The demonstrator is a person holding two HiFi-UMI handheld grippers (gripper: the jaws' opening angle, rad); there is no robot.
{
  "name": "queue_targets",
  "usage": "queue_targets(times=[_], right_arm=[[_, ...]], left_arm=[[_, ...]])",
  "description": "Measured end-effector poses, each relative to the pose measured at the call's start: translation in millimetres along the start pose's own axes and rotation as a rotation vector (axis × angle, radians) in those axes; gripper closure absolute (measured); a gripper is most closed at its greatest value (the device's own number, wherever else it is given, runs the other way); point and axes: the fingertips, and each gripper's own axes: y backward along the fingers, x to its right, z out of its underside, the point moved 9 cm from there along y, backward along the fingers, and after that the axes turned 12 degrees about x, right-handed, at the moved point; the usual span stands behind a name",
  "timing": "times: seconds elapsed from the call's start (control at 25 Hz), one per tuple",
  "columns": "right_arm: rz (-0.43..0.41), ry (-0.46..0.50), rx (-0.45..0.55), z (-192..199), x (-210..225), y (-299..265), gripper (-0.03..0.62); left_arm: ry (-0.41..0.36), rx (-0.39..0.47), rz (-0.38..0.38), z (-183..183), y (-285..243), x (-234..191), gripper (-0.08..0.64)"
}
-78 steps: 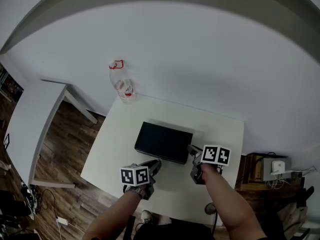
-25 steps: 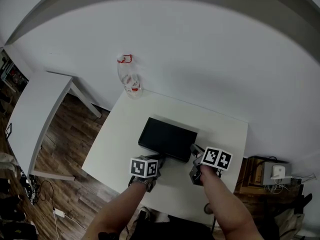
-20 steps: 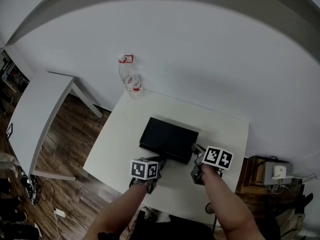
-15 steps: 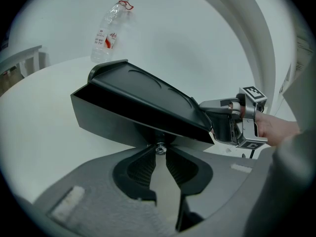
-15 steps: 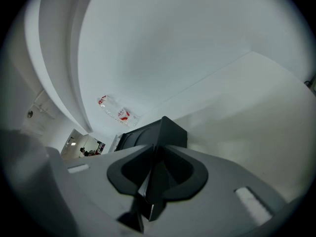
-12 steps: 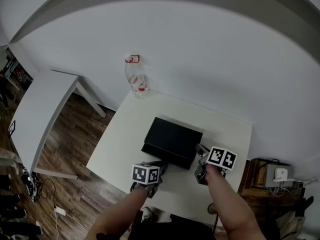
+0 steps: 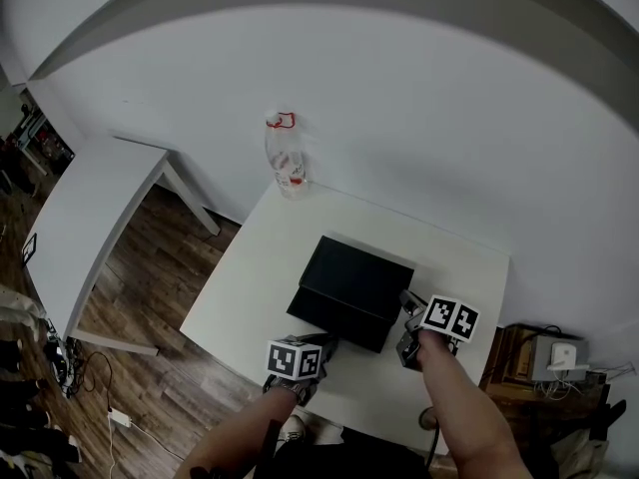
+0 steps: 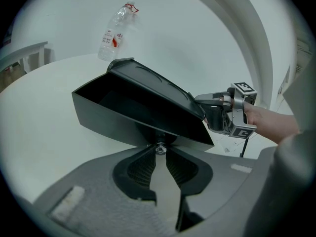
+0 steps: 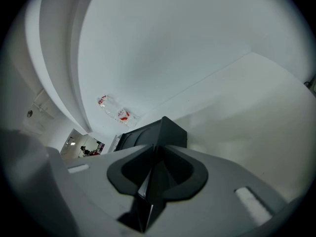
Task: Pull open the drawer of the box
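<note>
Pinching the drawer's small knob (image 8: 159, 148), the left gripper (image 8: 159, 154) holds the drawer (image 8: 116, 115) seemingly partly out of the black box (image 8: 153, 85) on the worktop (image 7: 262, 277). The right gripper (image 9: 156, 158) clamps the box's corner. More pulling likely remains.

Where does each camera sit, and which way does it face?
Head view: on the person's head, facing steeply down at the white table and black box; both forearms show.
Left gripper view: rides the left hand-held gripper, facing the drawer knob between its jaws; the right hand-held gripper shows beyond.
Right gripper view: rides that one, facing the box edge in its jaws.
All share the box and bottle.
</note>
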Motion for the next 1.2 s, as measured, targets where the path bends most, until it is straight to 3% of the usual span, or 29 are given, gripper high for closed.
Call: queue_targets(times=[1.2], right_arm=[[0.012,0.009,0.007,0.3,0.6,1.6,0.520]], left_arm=[[0.037,-0.030,0.008,29.7,25.1,1.9,0.491]])
